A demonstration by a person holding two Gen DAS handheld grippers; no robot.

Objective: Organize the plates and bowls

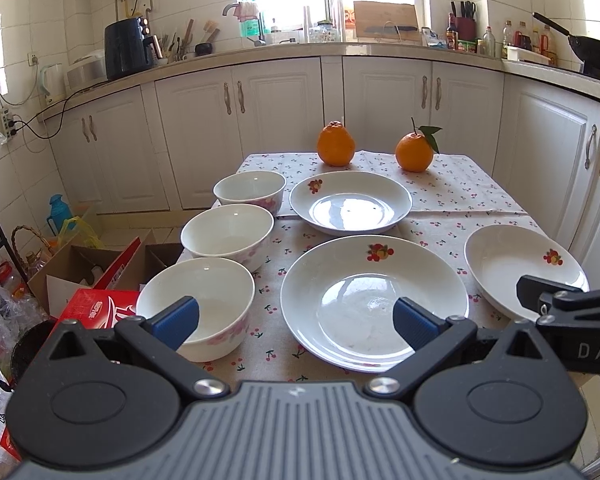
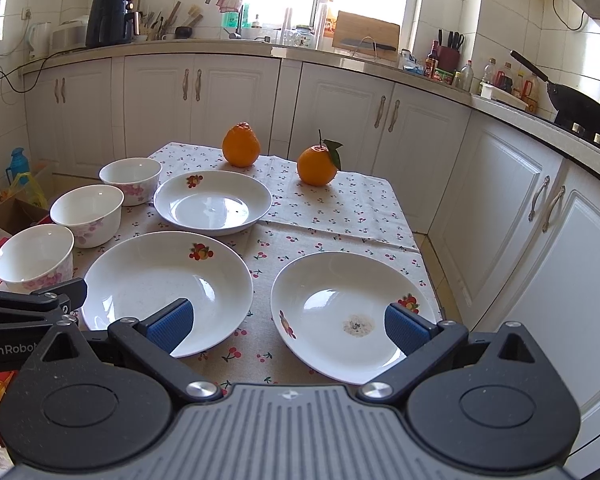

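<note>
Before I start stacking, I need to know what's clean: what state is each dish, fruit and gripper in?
Left gripper: open, empty.
Right gripper: open, empty.
Three bowls: upright, empty, unstacked, in a row.
Far plate: empty.
Near-left plate: empty.
Near-right plate: crumbly residue at centre.
Two oranges: whole, unpeeled.

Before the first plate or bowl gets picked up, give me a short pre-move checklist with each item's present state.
1. Left gripper open and empty: ok.
2. Right gripper open and empty: ok.
3. Three bowls, nearest bowl, upright and unstacked: ok.
4. Near plate empty: ok.
5. Right plate clean: not ok, brownish spot in its middle.
6. Two oranges clear of the dishes: ok.
</note>
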